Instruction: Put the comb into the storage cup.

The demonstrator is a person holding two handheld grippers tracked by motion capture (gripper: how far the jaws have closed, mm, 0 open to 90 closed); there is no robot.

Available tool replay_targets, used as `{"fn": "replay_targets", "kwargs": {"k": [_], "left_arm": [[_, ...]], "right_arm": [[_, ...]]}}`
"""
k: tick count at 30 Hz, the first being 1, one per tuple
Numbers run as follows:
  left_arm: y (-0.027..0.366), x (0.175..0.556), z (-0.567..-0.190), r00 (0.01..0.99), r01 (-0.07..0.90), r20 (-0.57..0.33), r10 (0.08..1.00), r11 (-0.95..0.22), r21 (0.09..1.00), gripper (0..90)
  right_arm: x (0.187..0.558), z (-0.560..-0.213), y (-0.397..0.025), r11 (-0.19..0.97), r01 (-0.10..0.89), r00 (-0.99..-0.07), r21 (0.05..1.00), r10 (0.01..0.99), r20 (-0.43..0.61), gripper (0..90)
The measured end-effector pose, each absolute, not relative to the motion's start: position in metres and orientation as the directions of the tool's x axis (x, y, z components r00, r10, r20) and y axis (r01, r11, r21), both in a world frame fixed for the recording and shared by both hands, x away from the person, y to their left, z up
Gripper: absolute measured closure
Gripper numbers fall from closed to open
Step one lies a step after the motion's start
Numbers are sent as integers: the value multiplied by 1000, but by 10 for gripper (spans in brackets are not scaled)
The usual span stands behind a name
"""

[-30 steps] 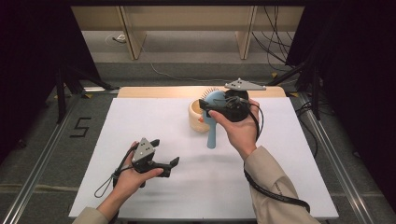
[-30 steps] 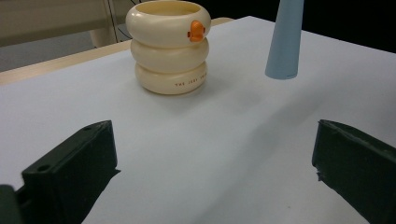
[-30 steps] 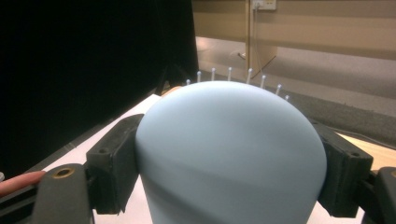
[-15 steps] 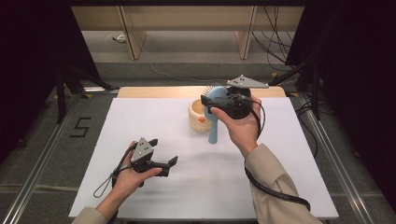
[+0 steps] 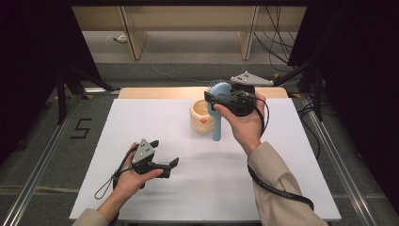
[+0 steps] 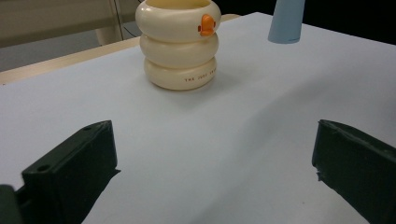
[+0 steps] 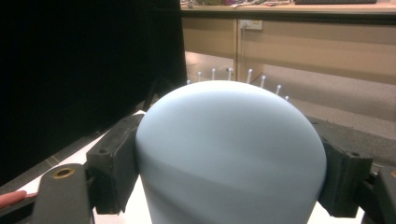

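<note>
My right gripper (image 5: pixel 222 100) is shut on the rounded head of a light blue hairbrush (image 5: pixel 218 123). The brush hangs upright over the table's far middle, handle down, with its bristle tips showing behind the head (image 7: pixel 231 149) in the right gripper view. Just left of the handle stands a cream cup (image 5: pixel 201 117) made of stacked rings with an orange beak (image 6: pixel 180 46). The handle's end (image 6: pixel 286 21) hangs to the right of that cup. Near the front left my left gripper (image 5: pixel 172 164) rests low over the white table (image 5: pixel 282 188), open with nothing between its fingers.
A wooden strip (image 5: pixel 155 92) runs along the table's far edge. Beyond it are a grey floor, cables and wooden shelf legs (image 5: pixel 134 37). Metal rails (image 5: pixel 329 141) flank the table on both sides.
The right gripper has lifted the hairbrush slightly, so the handle's end sits higher beside the cup. The left gripper has stayed where it was.
</note>
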State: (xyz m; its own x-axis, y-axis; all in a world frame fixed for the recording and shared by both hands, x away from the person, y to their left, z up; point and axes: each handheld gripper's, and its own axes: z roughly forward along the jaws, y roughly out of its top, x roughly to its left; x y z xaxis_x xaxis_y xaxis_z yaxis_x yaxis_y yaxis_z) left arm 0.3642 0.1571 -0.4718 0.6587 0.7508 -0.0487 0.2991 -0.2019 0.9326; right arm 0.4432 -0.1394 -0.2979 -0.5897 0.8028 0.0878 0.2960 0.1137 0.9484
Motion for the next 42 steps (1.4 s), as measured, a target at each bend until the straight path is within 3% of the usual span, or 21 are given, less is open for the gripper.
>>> {"fn": "replay_targets", "kwargs": {"k": [42], "left_arm": [[157,365,-472,659,301,-50,750,-202,932,0]], "right_arm": [[456,-285,-142,75,247,-571,966,817,83,221]]}}
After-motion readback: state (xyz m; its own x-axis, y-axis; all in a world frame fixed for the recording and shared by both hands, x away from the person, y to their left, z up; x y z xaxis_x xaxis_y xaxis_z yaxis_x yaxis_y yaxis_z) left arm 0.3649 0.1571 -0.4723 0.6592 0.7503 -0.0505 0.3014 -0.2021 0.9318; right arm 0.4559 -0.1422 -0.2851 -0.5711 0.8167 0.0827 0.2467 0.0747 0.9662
